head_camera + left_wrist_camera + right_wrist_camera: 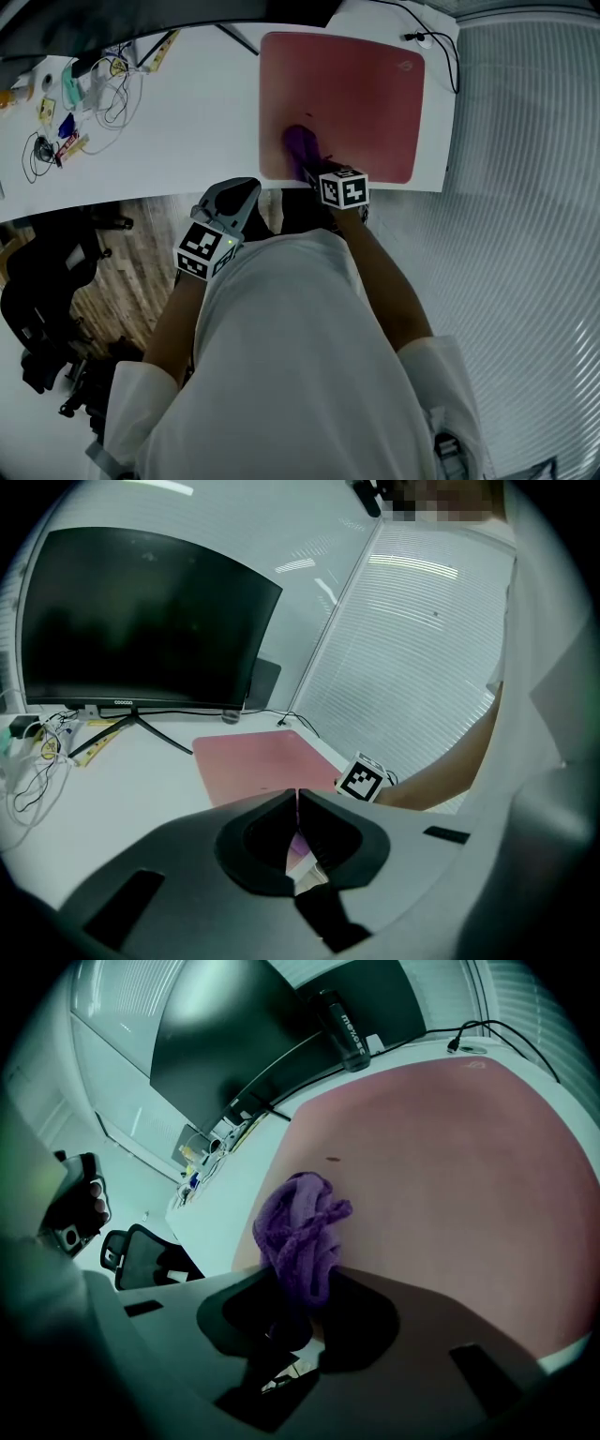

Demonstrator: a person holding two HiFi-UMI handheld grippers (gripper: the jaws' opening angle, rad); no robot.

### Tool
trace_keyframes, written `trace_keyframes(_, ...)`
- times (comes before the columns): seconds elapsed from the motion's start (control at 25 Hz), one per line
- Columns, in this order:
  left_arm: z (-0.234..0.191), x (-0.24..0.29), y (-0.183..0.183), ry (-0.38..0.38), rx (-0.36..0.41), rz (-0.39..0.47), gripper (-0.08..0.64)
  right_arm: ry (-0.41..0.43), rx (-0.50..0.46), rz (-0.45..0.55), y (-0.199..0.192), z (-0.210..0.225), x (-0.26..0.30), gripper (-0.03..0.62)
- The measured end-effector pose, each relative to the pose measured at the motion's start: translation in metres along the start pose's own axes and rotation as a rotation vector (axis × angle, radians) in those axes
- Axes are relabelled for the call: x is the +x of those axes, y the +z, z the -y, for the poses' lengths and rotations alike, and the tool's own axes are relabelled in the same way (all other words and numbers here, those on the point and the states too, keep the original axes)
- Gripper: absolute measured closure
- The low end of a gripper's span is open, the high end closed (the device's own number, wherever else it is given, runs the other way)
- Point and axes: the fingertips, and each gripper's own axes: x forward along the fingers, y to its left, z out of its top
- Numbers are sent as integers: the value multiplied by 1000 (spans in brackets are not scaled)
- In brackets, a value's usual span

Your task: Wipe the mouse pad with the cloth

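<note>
My right gripper (302, 1288) pinches a purple cloth (298, 1232) between its fingers, the bunched knit touching the near-left part of a red mouse pad (366, 94). The pad lies at the right end of a white counter (169, 131), its near edge almost at the counter's rim. My left gripper (297, 803) hangs off the counter's near edge, just left of the right one, its fingers pressed together with nothing between them.

A dark curved monitor (141, 621) stands at the far side of the counter on a splayed stand (131, 722). A black bottle (342, 1026) stands near the pad's far edge. A black cable (441, 47) loops past the pad's far-right corner. Loose white cables (112, 94) and small clutter lie at the counter's far-left end. A white slatted wall (525, 187) runs along the right side. Left of me, a wood floor (122, 272) carries a black office chair (42, 281).

In the head view my own torso and arms fill the near half, and the marker cube on the right gripper covers part of the pad's near edge. The monitor is cut off there by the top edge. The gripped end of the cloth is lost in the shadow between the fingers. The clutter on the left is too small to name. A small dark speck (334, 1158) on the pad cannot be identified.
</note>
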Motion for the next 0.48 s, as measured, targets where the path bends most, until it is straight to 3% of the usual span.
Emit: trace_keyframes(0.48, 22, 30, 13, 2, -16, 7, 537, -12, 24, 8, 0, 41, -30, 471)
